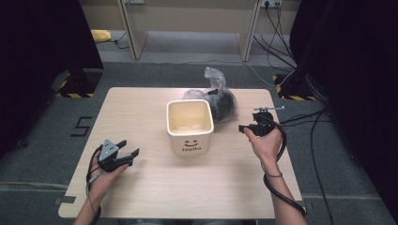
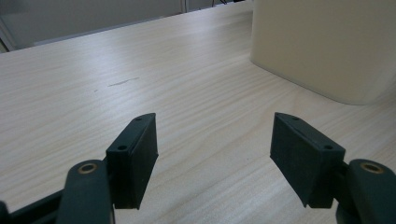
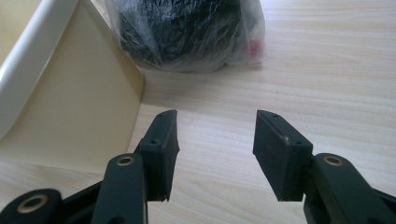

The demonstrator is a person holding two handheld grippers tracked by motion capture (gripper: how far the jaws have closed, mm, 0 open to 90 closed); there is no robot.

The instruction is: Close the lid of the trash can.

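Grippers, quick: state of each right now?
Left gripper: open, empty, over bare table.
Right gripper: open, empty, facing the plastic bag.

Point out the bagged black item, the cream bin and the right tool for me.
Bagged black item [image 3: 187, 35], right gripper view, on the clear plastic over the dark contents.
Cream bin [image 1: 189, 146], high view, on its front wall at the "Hello" print.
Right tool [image 3: 216, 149], right gripper view, midway between its open jaws.

High view above the near edge of the worktop [image 1: 155, 197], facing forward and down, both tong views low and close, all sharing the bin [image 1: 190, 125].
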